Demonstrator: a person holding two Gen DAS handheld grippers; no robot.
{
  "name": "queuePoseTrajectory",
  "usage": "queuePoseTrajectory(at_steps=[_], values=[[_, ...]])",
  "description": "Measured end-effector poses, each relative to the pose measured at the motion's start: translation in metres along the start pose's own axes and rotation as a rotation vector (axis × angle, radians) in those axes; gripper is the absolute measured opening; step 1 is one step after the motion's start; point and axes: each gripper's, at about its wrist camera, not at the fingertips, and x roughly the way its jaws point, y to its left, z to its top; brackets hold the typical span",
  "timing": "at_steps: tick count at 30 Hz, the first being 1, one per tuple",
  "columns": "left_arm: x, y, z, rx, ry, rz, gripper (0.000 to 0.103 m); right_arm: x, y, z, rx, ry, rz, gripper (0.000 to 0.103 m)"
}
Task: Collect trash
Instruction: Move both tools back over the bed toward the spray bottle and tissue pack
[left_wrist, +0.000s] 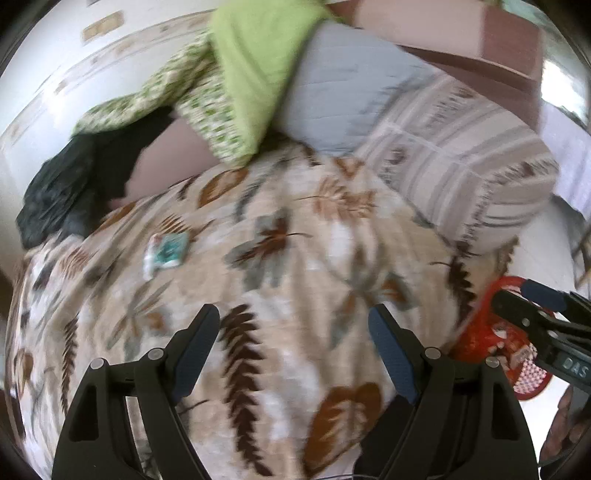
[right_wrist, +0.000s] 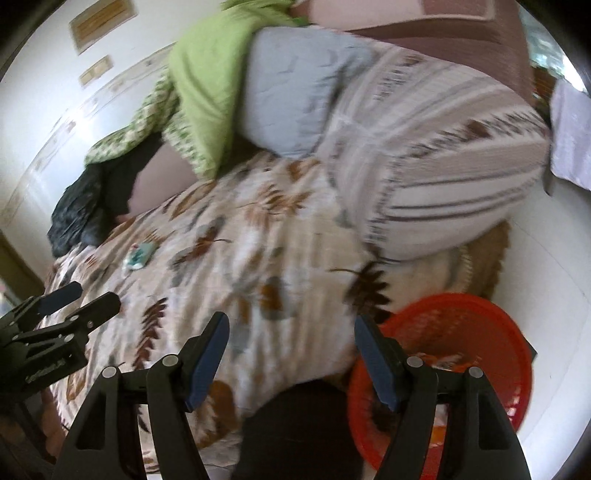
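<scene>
A small teal and white wrapper (left_wrist: 166, 251) lies on the leaf-patterned bedspread (left_wrist: 295, 258), far ahead and left of my left gripper (left_wrist: 295, 332), which is open and empty above the bed. The wrapper also shows in the right wrist view (right_wrist: 139, 256). My right gripper (right_wrist: 291, 336) is open and empty over the bed's near edge. A red mesh basket (right_wrist: 461, 332) stands on the floor at the bed's right side with some trash inside; it also shows in the left wrist view (left_wrist: 491, 339). Each gripper shows in the other's view: the right gripper (left_wrist: 535, 306) and the left gripper (right_wrist: 77, 299).
A striped pillow (left_wrist: 461, 166), a grey quilt (left_wrist: 351, 92) and green cloths (left_wrist: 251, 74) are piled at the bed's far end. A black bag (left_wrist: 55, 195) lies at the far left edge. A brown headboard (left_wrist: 498, 55) stands behind. White floor (right_wrist: 546, 277) lies right of the basket.
</scene>
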Motion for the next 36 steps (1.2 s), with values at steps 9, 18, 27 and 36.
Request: queuePoseTrajectory(at_steps=[9, 18, 27, 36], values=[[0.005, 0.089, -0.011, -0.103, -0.026, 0.156, 0.082, 0.025, 0.065, 0.006, -0.141, 0.05, 0.07, 0.074], [0.062, 0.197, 0.007, -0.225, 0.046, 0.256, 0.082, 0.065, 0.109, 0.007, -0.2, 0.111, 0.135, 0.074], [0.172, 0.258, 0.044, -0.288, 0.162, 0.192, 0.082, 0.113, 0.127, 0.008, -0.225, 0.183, 0.147, 0.074], [0.264, 0.281, 0.064, -0.376, 0.23, 0.016, 0.056, 0.146, 0.124, 0.005, -0.225, 0.248, 0.117, 0.074]])
